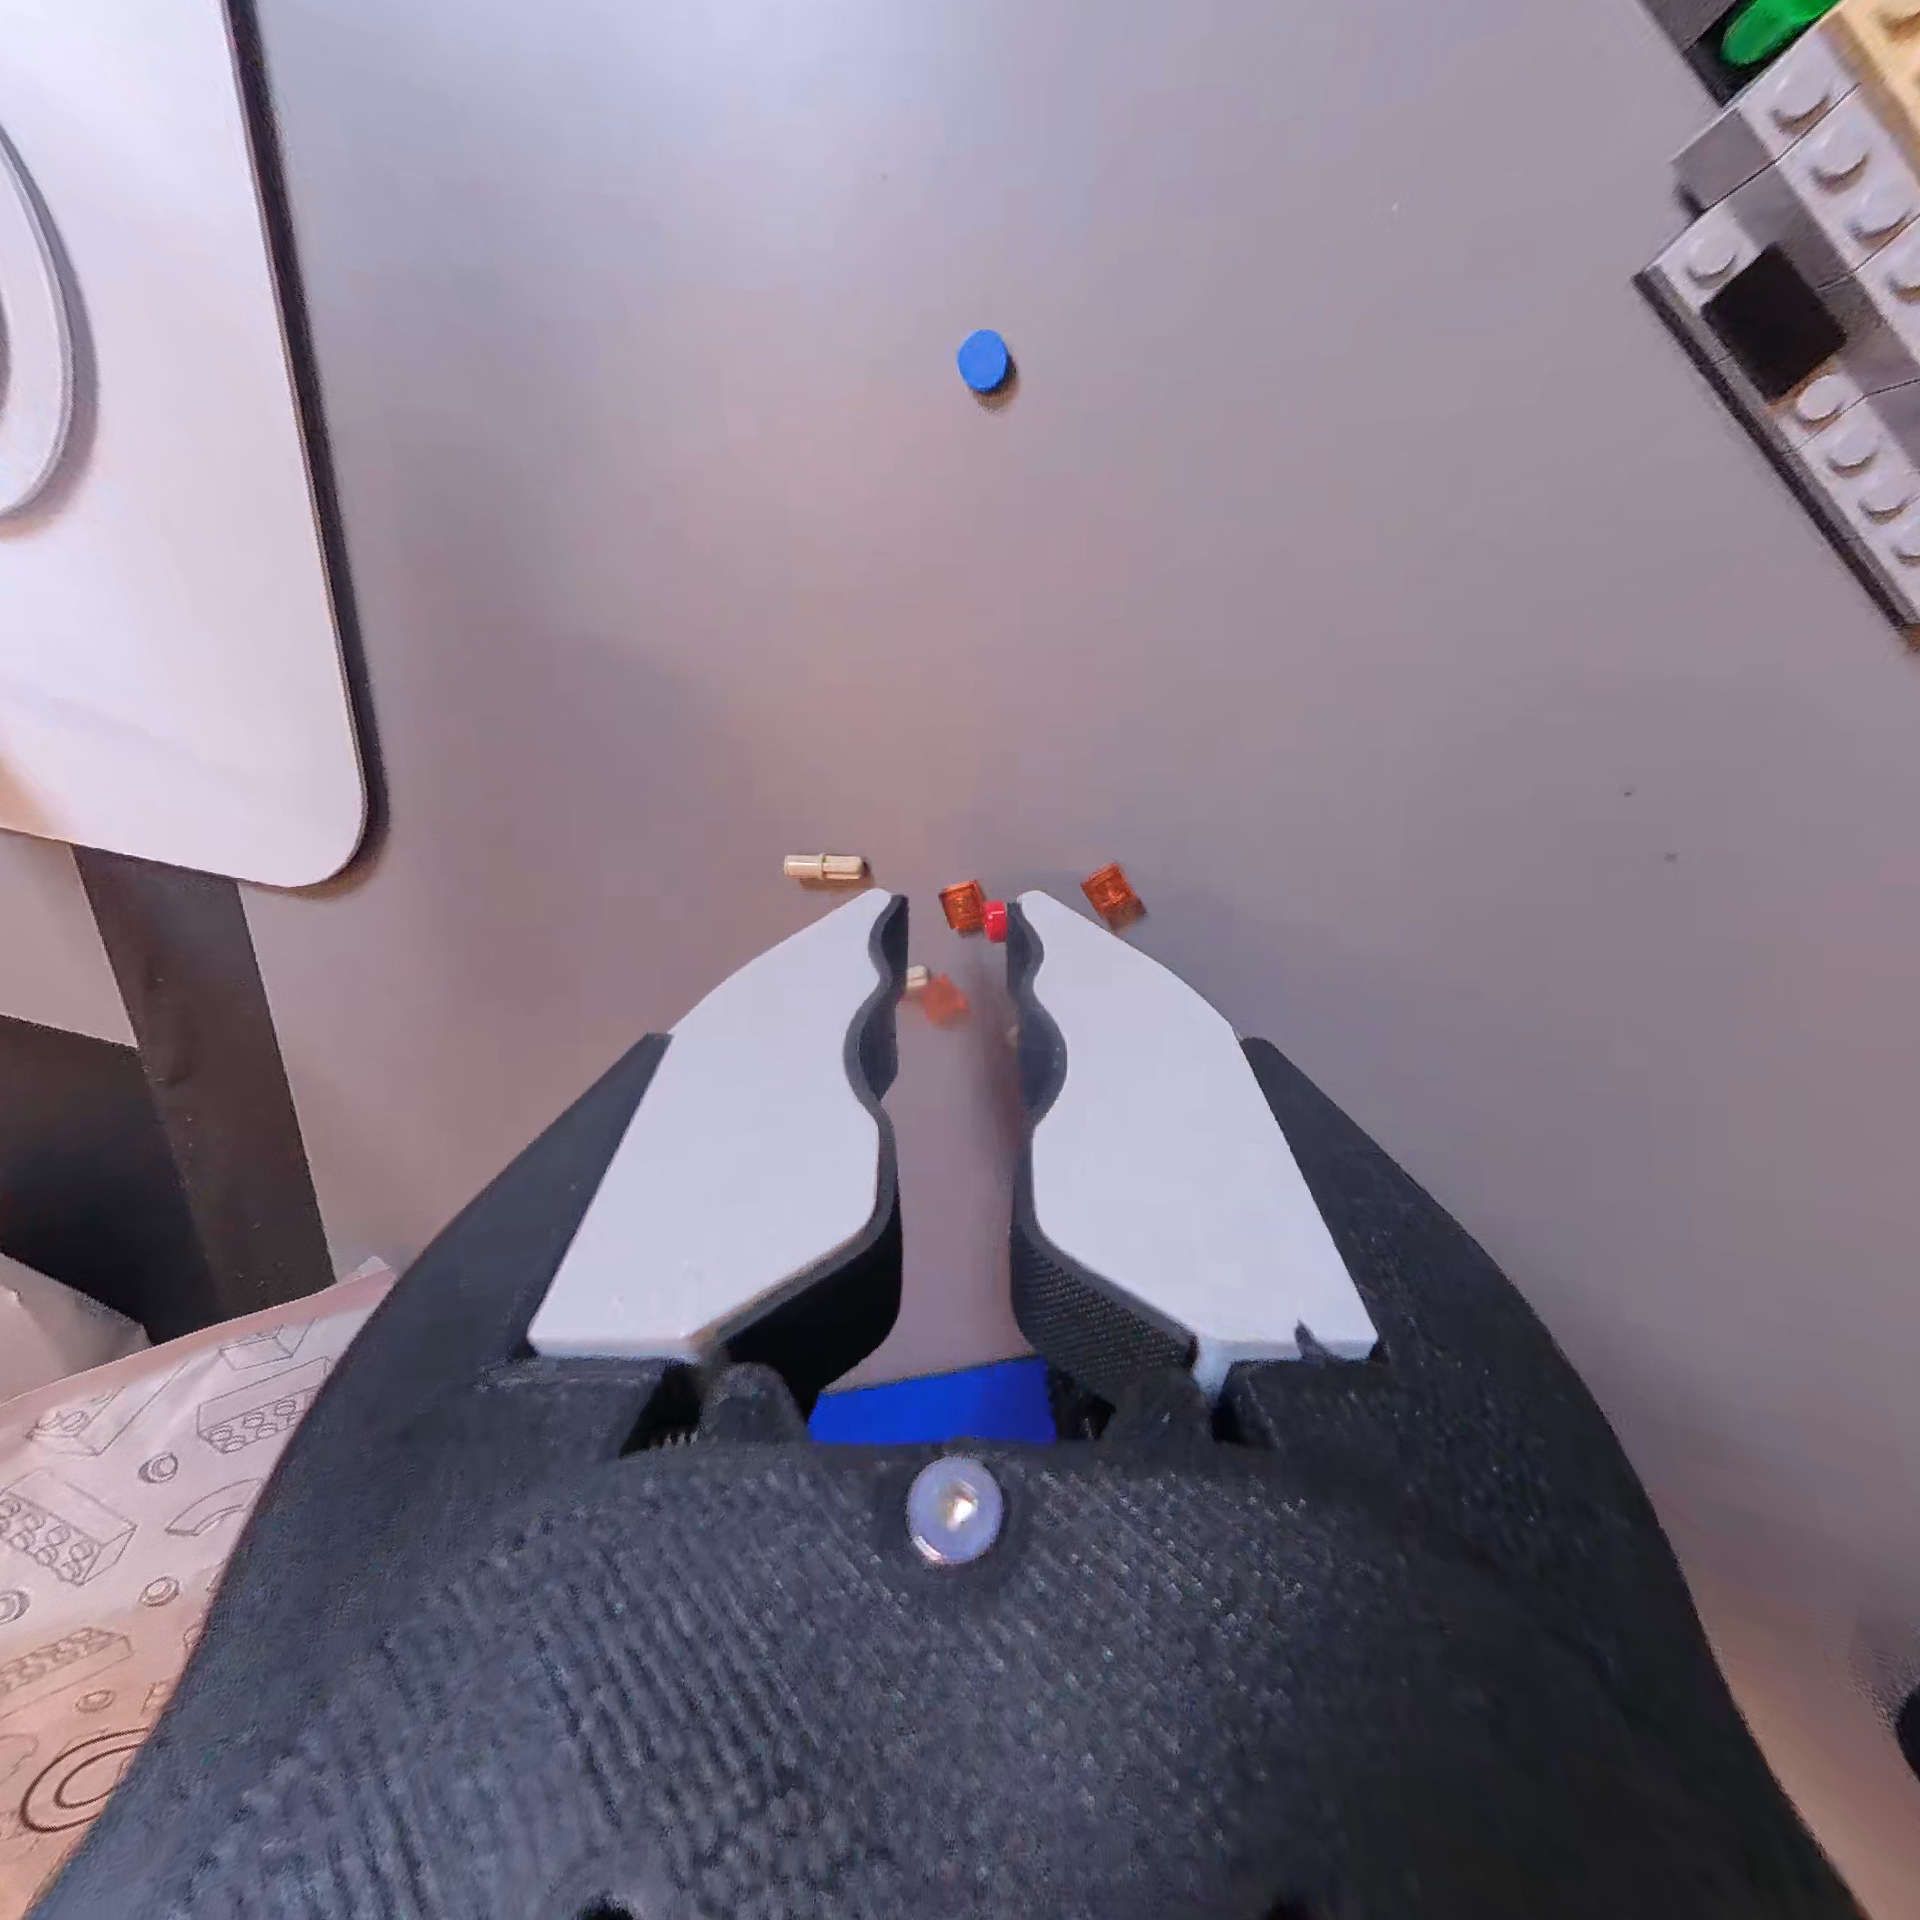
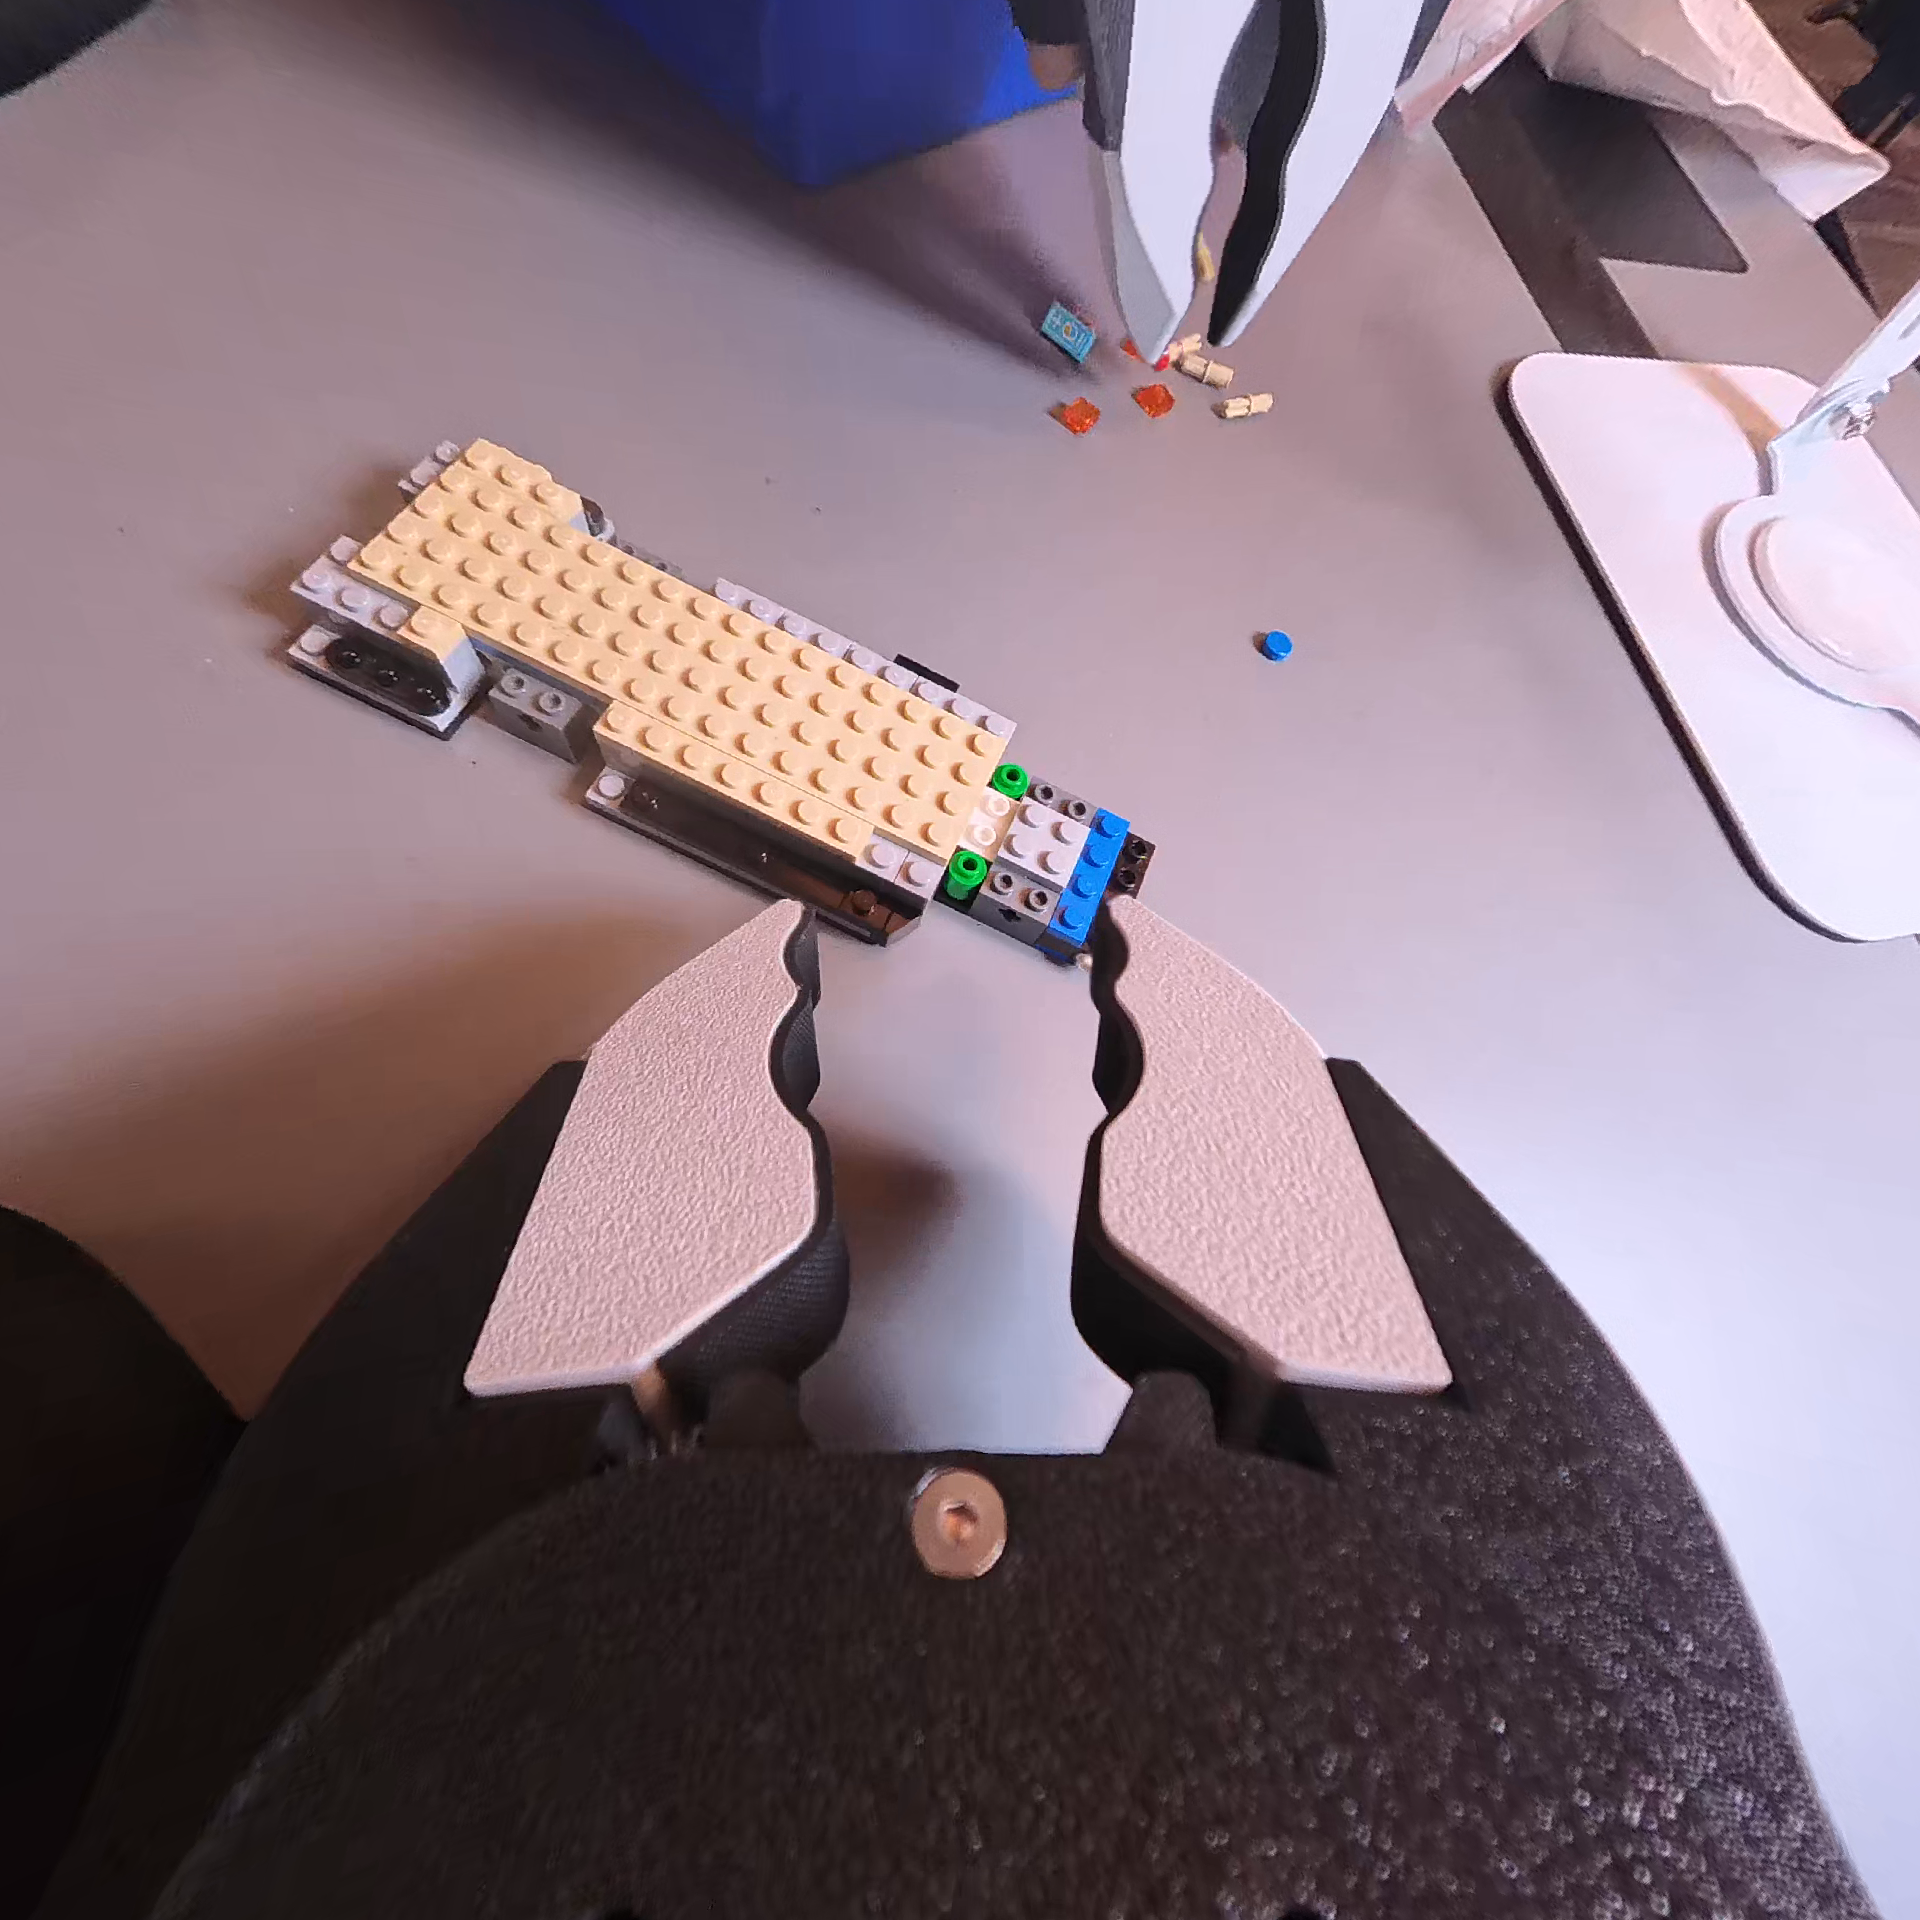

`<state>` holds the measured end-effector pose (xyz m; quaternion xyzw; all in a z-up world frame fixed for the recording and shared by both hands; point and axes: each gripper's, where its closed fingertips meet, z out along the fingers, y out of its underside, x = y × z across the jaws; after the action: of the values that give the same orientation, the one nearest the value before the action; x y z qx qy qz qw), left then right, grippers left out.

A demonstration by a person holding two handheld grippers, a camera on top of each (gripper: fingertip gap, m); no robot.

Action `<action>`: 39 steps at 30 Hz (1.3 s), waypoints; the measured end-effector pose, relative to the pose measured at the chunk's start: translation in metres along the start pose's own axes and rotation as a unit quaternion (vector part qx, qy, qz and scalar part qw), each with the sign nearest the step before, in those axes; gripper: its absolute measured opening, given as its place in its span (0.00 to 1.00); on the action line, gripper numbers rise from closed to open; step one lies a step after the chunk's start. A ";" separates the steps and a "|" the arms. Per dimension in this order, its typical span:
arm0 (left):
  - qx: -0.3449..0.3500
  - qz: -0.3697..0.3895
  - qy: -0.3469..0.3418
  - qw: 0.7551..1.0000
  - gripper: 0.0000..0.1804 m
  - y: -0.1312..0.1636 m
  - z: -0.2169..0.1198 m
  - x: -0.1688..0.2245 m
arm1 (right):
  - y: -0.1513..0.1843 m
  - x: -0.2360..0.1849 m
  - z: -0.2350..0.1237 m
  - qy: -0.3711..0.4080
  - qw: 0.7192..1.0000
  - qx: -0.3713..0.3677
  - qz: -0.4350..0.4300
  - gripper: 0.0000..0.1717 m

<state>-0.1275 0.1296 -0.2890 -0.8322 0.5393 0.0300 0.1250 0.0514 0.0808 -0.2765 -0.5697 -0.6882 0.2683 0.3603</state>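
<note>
desk (image 2: 1351, 790): grey, smooth, carrying everything here; a white stand base (image 2: 1662, 582) sits at one edge
brick build (image 2: 675, 665): the biggest thing down there, a long flat assembly topped with tan studded plates, grey and black bricks along its flanks, two green studs (image 2: 966, 871) and a blue strip (image 2: 1091, 873) at the near end; looks rigid and fairly light, likely to come apart if levered, so the long sides seem the safest place to take it
right hand-held gripper (image 2: 951, 925): jaws spread wide, nothing between the pads, tips right at the near end of the build, one tip just beside the blue strip
left hand-held gripper (image 1: 956, 914): jaws a narrow way apart, holding nothing, tips down among the loose bits
orange tiles (image 1: 961, 906): small translucent squares, thin, hard and slick by the look, best pinched across the edges
red piece (image 1: 994, 920): tiny, right against one fingertip, no pinch on it
tan pin (image 1: 824, 868): lying just beside the other tip
blue round stud (image 1: 985, 362): alone, well apart from the cluster
</note>
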 end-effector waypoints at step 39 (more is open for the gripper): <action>0.102 -0.159 -0.079 0.979 0.11 0.142 -0.064 0.105 | 0.007 -0.009 0.027 -0.143 0.978 -0.152 -0.007 0.42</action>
<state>-0.2172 -0.0345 -0.2716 -0.8854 0.3887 0.0200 0.2541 0.0344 0.0748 -0.2993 -0.5688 -0.7694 0.2364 0.1694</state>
